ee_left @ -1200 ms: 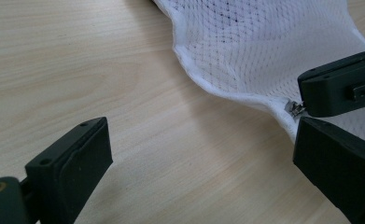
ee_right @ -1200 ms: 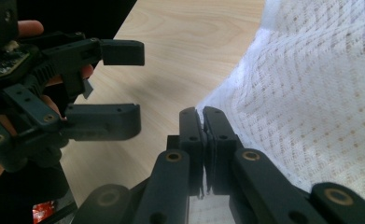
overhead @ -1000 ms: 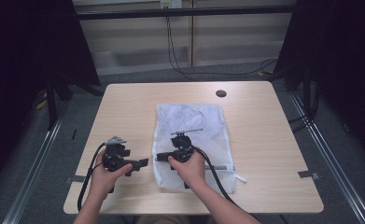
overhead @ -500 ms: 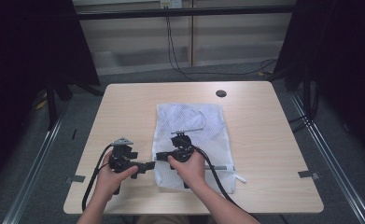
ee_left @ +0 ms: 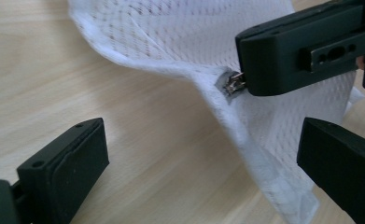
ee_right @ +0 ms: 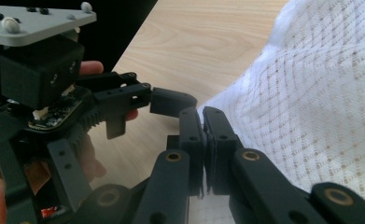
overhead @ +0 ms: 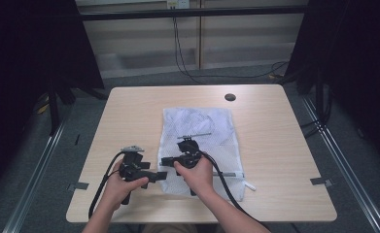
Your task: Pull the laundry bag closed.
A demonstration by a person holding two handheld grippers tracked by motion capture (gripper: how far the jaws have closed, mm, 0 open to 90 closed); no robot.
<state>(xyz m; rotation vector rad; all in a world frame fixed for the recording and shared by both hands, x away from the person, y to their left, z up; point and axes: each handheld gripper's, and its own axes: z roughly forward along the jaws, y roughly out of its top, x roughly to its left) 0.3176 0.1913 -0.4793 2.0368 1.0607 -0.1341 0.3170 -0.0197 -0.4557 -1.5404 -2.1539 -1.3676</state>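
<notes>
- Mesh bag (overhead: 199,141), white, lies flat on the table (overhead: 285,145), centre, long side running away from the person. Contents: can't tell through the mesh; it looks flat.
- Bag's near left corner is lifted off the wood; in the left gripper view that edge curves up, w/ a small metal zip pull (ee_left: 232,84) on the hem.
- Right gripper (overhead: 170,160): jaws pressed fully together, pinching the zip pull at the bag's left edge. In its own view the two pads (ee_right: 203,135) meet w/ no gap, mesh just beside them on the right.
- Left gripper (overhead: 157,175): jaws wide apart, nothing between the pads; it points right at the bag corner, just beside the right gripper. In its own view the bag hem sits between its two jaws but touches neither.
- A thin grey rod (overhead: 195,135) lies across the bag's middle, behind the right gripper.
- White strip (overhead: 250,186) sticks out at the bag's near right corner.
- Table: pale wood, rounded corners, round dark hole (overhead: 230,97) near the far edge.
- Room: dark curtains (overhead: 27,53) either side, grey floor, cables (overhead: 187,68) hanging down the back wall.
</notes>
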